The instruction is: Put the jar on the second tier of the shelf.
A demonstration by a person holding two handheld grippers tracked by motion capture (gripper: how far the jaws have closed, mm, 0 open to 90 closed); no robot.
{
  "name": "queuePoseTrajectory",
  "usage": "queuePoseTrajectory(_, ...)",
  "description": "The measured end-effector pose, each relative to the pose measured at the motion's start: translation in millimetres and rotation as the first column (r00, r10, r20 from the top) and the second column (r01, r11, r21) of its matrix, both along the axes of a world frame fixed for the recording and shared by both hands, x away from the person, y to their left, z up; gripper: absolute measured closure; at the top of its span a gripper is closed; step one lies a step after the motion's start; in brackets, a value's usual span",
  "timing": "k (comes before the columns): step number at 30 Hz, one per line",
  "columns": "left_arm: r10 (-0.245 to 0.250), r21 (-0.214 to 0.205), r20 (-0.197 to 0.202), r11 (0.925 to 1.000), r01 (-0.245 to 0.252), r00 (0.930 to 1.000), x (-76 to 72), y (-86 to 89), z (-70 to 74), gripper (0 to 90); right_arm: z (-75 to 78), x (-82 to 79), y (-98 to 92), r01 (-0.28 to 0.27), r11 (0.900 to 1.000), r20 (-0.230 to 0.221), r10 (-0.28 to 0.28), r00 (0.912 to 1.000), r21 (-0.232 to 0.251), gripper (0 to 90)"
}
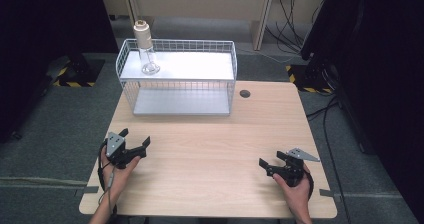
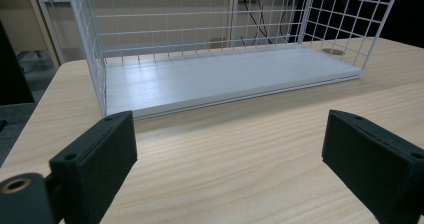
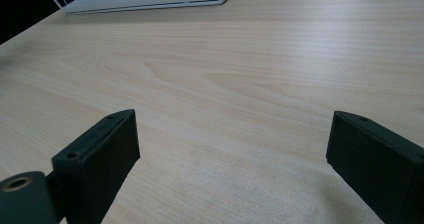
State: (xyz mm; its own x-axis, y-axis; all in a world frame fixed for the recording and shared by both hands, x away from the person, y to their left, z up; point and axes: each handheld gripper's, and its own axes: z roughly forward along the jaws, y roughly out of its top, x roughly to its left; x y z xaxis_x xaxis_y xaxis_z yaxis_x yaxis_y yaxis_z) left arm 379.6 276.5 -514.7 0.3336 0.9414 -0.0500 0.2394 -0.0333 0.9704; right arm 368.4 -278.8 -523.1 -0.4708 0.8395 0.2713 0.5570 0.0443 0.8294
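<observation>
A white wire rack [image 1: 177, 76] with two shelves stands at the far middle of the wooden table [image 1: 210, 144]. A clear glass bottle [image 1: 146, 49] with a beige cap stands upright on the left end of its top shelf. My left gripper [image 1: 135, 139] rests near the table's front left, open, with nothing between its jaws. In the left gripper view the left gripper [image 2: 230, 159] faces the rack's lower shelf [image 2: 220, 79]. My right gripper [image 1: 270, 162] is open at the front right. In the right gripper view the right gripper [image 3: 232, 159] hangs over bare wood.
A round cable hole [image 1: 244, 93] lies in the table just right of the rack. Cables and dark stands [image 1: 325, 49] sit on the floor behind the table. Grey carpet surrounds the table.
</observation>
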Motion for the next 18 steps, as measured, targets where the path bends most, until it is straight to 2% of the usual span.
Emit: queuePoseTrajectory(18,0.021,-0.004,-0.016,0.9998,-0.021,0.9996,-3.0,6.1,-10.1,7.0,0.0,0.0,0.0,-0.001,1.0,0.0,0.001,1.0,0.001,7.1)
